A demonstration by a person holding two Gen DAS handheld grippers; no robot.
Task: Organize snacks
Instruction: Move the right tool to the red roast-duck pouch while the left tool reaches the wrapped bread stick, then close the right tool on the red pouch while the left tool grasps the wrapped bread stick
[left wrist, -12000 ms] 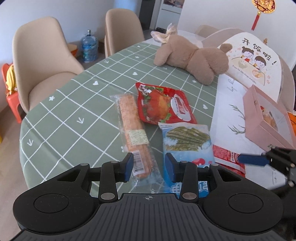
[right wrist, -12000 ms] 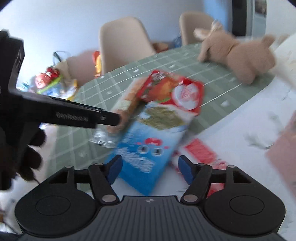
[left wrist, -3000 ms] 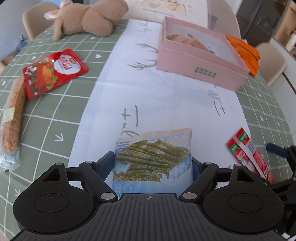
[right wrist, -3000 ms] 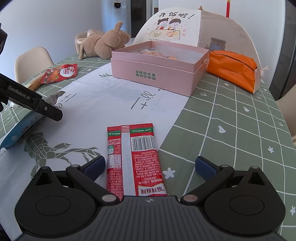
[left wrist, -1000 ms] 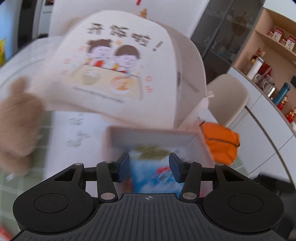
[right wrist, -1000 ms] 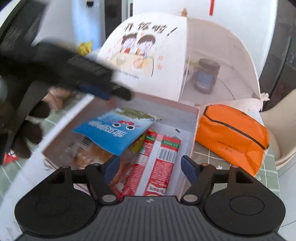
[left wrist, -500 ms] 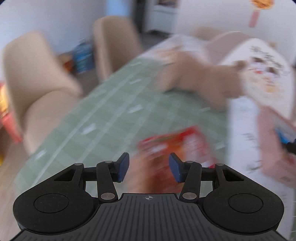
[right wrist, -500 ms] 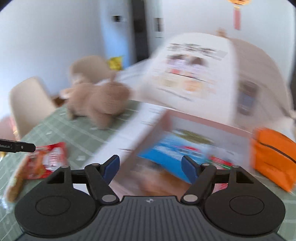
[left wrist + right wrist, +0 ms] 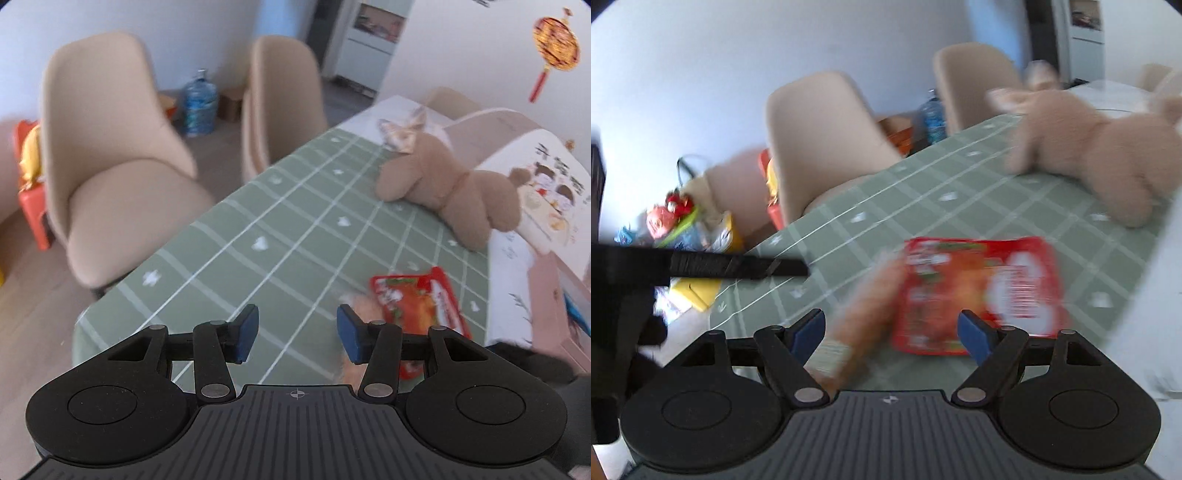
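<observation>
Green checked cloth covers the table (image 9: 280, 236), and the plush rabbit (image 9: 450, 192) lying on it serves as the landmark here. Both views are smeared by motion, so print on the packets cannot be read.

The red snack pouch (image 9: 979, 291) lies flat on the cloth on the near side of the rabbit, apart from it. Touching the pouch's left edge is a long tan snack stick in clear wrap (image 9: 864, 317); its near end is hidden behind the right gripper's body, and in the left wrist view only a blurred tan patch (image 9: 364, 310) shows beside the pouch (image 9: 417, 299).

To the right of the rabbit, at the frame edge, stands the pink box (image 9: 554, 295), cut off by the picture border (only a wall and a sliver of something blue inside can be made out; the rest of its contents are out of sight). Behind it rises a domed food cover with a cartoon print (image 9: 546, 184), also cropped.

The left gripper (image 9: 297, 334) hangs over the cloth on the near-left side of the rabbit, its blue pads apart with nothing between them. The right gripper (image 9: 892, 334) is spread wide over the stick and pouch, and whether it touches them cannot be told.

Beige chairs (image 9: 122, 177) stand past the table edge, left of the rabbit.
</observation>
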